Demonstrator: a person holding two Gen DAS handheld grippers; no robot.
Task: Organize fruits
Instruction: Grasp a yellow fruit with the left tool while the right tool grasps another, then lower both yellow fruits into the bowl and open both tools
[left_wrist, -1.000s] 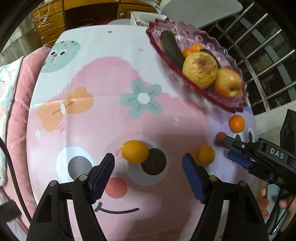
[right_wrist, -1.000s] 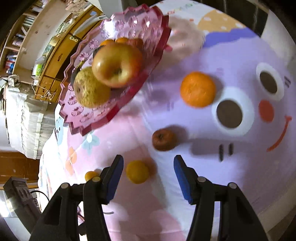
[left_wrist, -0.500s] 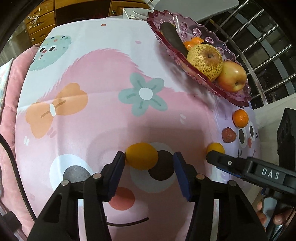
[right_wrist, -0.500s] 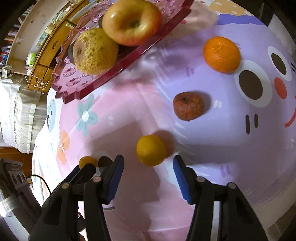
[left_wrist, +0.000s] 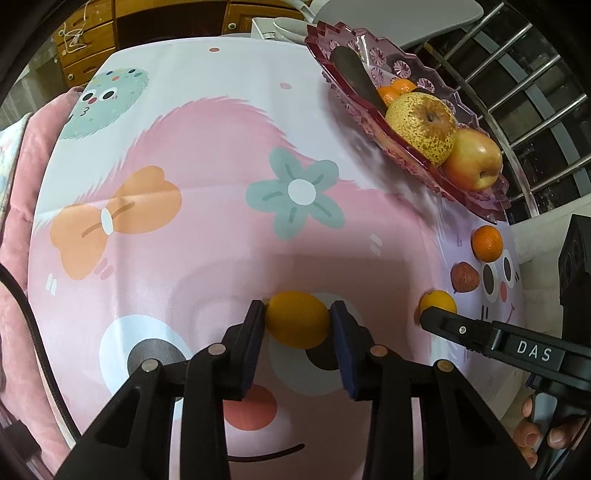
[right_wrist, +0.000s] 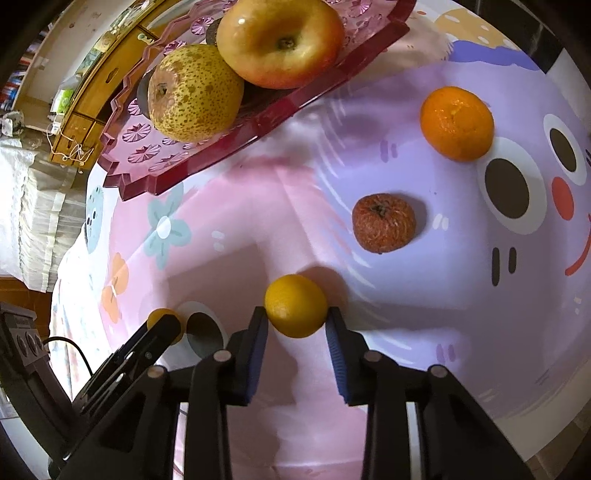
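With the left gripper (left_wrist: 297, 321) closing on one small yellow citrus (left_wrist: 297, 319) and the right gripper (right_wrist: 296, 318) clamped on another (right_wrist: 296, 305), both on the near tablecloth (left_wrist: 207, 229), the next move likely lifts them toward the far pink scalloped plastic tray (left_wrist: 476, 201).

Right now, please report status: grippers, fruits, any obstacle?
Left gripper closing on yellow citrus. Right gripper shut on second yellow citrus. Path to pink tray unobstructed.

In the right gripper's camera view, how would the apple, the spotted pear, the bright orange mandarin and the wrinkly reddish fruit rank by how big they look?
1. Apple
2. Spotted pear, nearly as big
3. Mandarin
4. Wrinkly reddish fruit, close to the mandarin

The fisheye lens makes true sizes unsure.
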